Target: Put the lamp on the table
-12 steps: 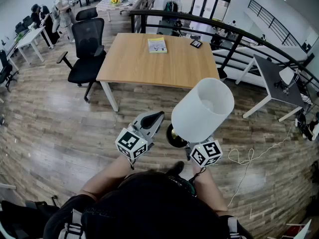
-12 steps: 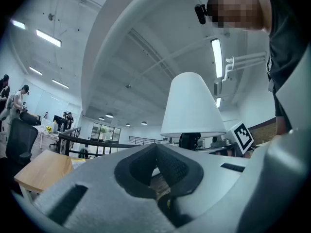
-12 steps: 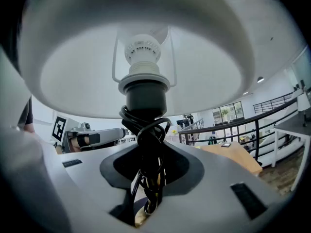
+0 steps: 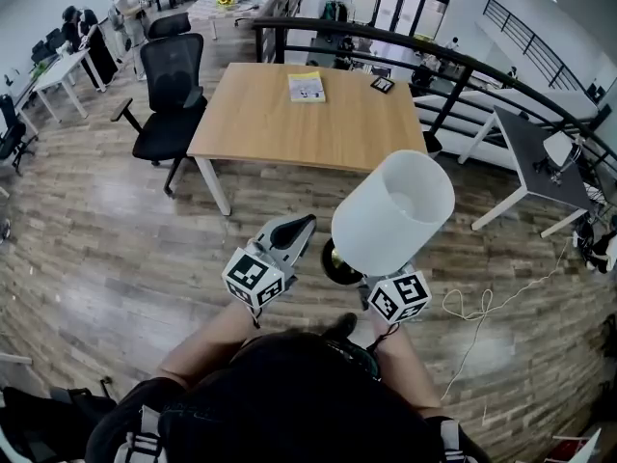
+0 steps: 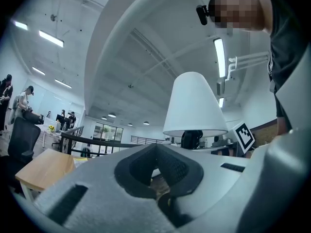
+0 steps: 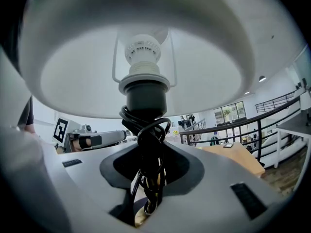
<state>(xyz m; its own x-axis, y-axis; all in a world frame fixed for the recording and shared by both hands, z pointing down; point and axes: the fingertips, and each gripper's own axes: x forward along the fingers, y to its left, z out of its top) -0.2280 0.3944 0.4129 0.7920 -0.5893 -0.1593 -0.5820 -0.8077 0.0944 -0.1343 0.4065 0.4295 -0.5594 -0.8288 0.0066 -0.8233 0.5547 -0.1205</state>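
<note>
1. Currently the carry step is in hand: the lamp (image 4: 390, 215) is held above the wood floor on the near side of the counter (image 4: 289, 128), well apart from it and not yet set down.
2. The right gripper (image 6: 148, 178) has its fingers clamped on the lamp's stem below the socket, and the black cord (image 6: 150, 144) wound round the stem is caught in the same grip.
3. The left gripper (image 4: 305, 224) is empty, its fingers closed together, just left of the lamp.
4. Next, as judged: the lamp is to be carried out over the counter, lowered upright onto bare wood clear of the book (image 4: 306, 87) at the far side, then released.
5. In the head view the right fingers and the stem are hidden by the shade, and only part of the dark base (image 4: 337, 263) shows. The cord's plug end cannot be made out.
</note>
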